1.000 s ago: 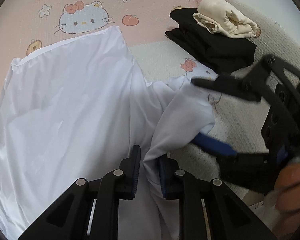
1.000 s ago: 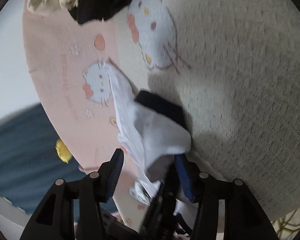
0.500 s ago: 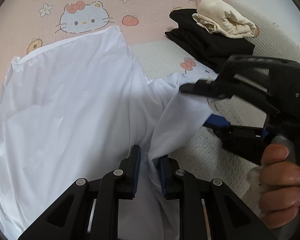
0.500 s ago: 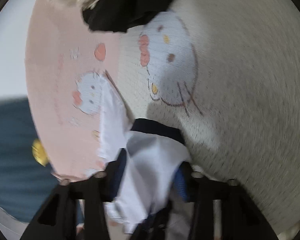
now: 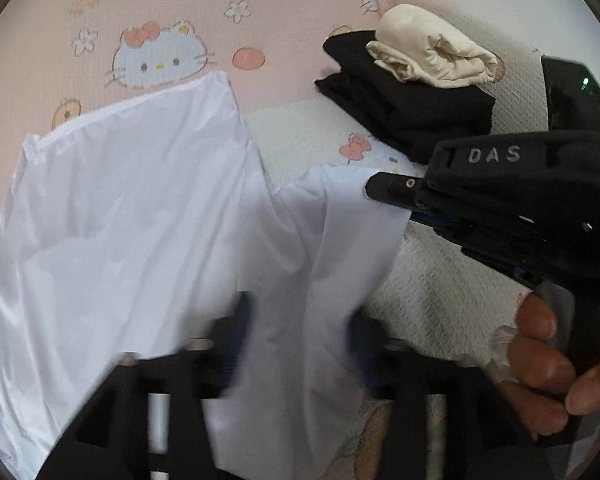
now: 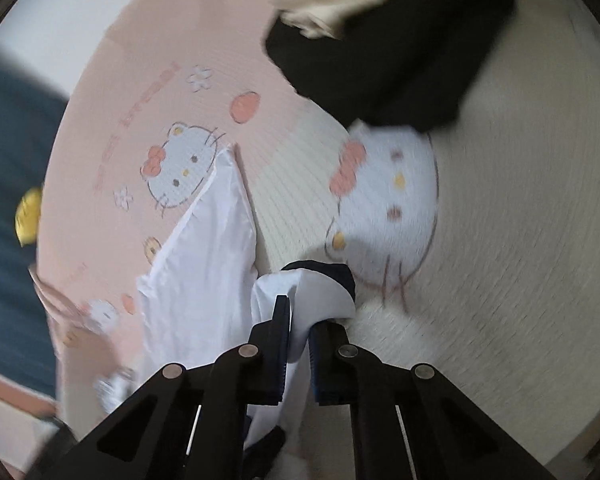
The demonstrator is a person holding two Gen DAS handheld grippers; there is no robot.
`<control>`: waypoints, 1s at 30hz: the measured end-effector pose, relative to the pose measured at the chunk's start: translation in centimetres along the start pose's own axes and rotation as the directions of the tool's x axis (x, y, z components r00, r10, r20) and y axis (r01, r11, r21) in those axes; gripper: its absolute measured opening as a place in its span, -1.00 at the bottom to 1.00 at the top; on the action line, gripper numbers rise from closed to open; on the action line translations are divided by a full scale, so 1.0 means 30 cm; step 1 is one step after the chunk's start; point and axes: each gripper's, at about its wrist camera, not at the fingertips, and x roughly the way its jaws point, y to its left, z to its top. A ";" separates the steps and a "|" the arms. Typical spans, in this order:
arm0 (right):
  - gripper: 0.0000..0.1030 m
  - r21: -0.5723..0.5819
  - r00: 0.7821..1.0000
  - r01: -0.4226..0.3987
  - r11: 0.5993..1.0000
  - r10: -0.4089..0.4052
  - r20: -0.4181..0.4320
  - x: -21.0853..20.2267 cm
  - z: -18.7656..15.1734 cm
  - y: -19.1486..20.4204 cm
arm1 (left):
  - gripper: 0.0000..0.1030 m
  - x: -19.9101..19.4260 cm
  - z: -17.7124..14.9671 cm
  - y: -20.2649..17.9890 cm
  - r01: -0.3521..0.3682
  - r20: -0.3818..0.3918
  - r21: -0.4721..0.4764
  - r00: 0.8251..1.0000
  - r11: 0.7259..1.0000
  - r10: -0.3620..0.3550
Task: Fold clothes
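From the left wrist, the thin, glossy white garment (image 5: 120,220) lies creased on the pink cartoon-cat blanket (image 5: 180,12); the left gripper (image 5: 296,328) is blurred, its jaws spread, fabric draped between. From the right wrist, the right gripper (image 6: 299,344) pinches a white fold near the blanket's large cat face.

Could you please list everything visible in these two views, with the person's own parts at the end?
white garment: one, white, spread on the mat, one corner lifted
black folded clothes: one stack, black, far side of the mat
cream garment: one, cream, on top of the black stack
cartoon-cat mat: one, pink and cream, under everything
left hand-held gripper: one, black, blurred, under the white fabric
right hand-held gripper: one, black, pinching the white corner
hand: one, on the right gripper's handle
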 end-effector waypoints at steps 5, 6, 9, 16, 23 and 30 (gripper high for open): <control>-0.88 -0.032 0.999 -0.048 0.998 0.048 0.006 -0.045 0.002 -0.005 | 0.09 0.005 0.000 -0.033 0.008 0.005 0.033 1.000 0.999 -0.008; -0.88 -0.037 0.999 -0.044 0.998 0.044 0.007 -0.052 0.002 -0.015 | 0.09 0.011 -0.001 -0.044 0.005 0.007 0.042 1.000 0.999 -0.005; -0.88 -0.020 0.999 -0.048 0.999 0.047 -0.005 -0.053 0.003 -0.048 | 0.09 0.035 0.002 -0.081 -0.024 0.001 0.085 1.000 0.996 0.024; -0.88 0.195 0.978 -0.187 0.963 0.201 -0.052 -0.026 0.004 -0.171 | 0.09 0.110 0.031 -0.156 -0.114 0.002 0.208 0.993 0.972 0.116; -0.86 0.295 0.941 -0.272 0.916 0.317 -0.116 0.012 -0.006 -0.182 | -0.67 0.119 0.045 -0.129 -0.110 0.000 0.195 0.994 0.975 0.113; 0.11 0.513 0.898 -0.287 0.809 0.414 -0.151 0.084 -0.055 -0.238 | -0.71 0.122 0.046 -0.082 -0.085 -0.025 0.143 0.996 0.986 0.090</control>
